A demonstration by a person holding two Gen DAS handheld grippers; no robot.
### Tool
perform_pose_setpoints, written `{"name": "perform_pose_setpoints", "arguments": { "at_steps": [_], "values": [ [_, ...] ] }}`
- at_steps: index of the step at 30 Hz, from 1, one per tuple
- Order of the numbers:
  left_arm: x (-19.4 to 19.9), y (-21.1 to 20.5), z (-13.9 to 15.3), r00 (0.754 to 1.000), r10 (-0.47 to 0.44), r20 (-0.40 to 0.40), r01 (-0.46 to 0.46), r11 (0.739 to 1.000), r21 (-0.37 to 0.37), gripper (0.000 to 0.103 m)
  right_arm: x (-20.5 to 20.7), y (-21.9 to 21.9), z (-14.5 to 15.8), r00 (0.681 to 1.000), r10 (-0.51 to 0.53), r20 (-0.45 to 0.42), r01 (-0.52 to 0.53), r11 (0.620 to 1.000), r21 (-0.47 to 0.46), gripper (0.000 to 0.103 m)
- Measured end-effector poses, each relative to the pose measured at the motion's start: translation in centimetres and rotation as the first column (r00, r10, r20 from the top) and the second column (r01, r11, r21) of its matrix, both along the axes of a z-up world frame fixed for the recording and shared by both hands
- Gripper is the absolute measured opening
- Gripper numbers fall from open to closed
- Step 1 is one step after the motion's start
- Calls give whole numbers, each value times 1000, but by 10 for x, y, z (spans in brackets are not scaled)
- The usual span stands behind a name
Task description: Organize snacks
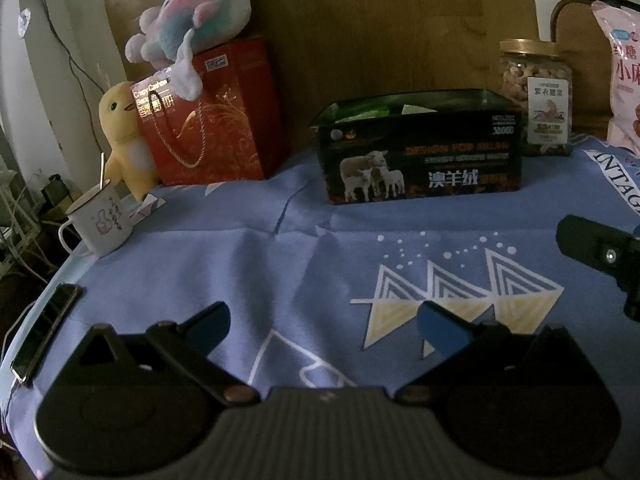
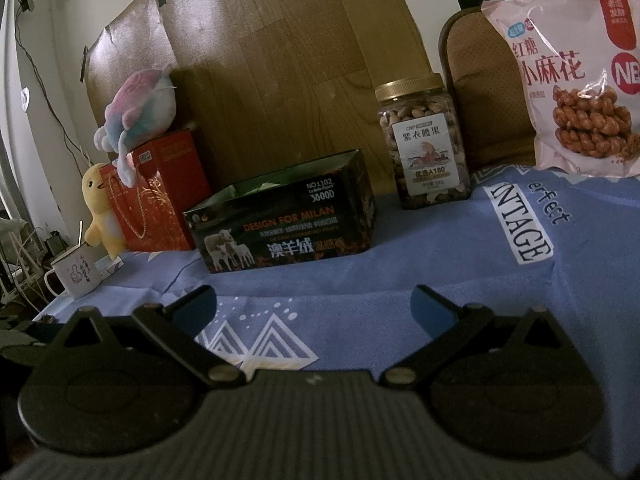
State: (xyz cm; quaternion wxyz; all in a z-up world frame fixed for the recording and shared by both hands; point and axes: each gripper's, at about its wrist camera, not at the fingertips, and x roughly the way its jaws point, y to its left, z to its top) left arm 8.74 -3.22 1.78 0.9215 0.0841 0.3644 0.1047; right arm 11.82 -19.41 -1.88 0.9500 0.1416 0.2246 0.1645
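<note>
A dark open-topped box with sheep printed on it stands at the back of the blue cloth, with green packets inside. A clear nut jar with a gold lid stands to its right. A pink snack bag leans further right. My left gripper is open and empty, low over the cloth, well in front of the box. My right gripper is open and empty, also in front of the box; part of it shows in the left wrist view.
A red gift bag with a pastel plush toy on top stands back left, beside a yellow plush. A white mug and a phone lie near the left edge. A wooden board backs the table.
</note>
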Motion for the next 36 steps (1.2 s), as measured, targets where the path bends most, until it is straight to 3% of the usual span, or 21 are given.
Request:
{"name": "perform_pose_setpoints", "arguments": {
  "at_steps": [29,36],
  "values": [
    [-1,0,-2,1000,3,2,-3,1000,-5,103,0,0,0,1000,0,0,0,1000,0,103],
    [-4,-3,1,999,-27,33,27,1000,-5,103,0,0,0,1000,-1,0,1,1000,0,103]
  ]
}}
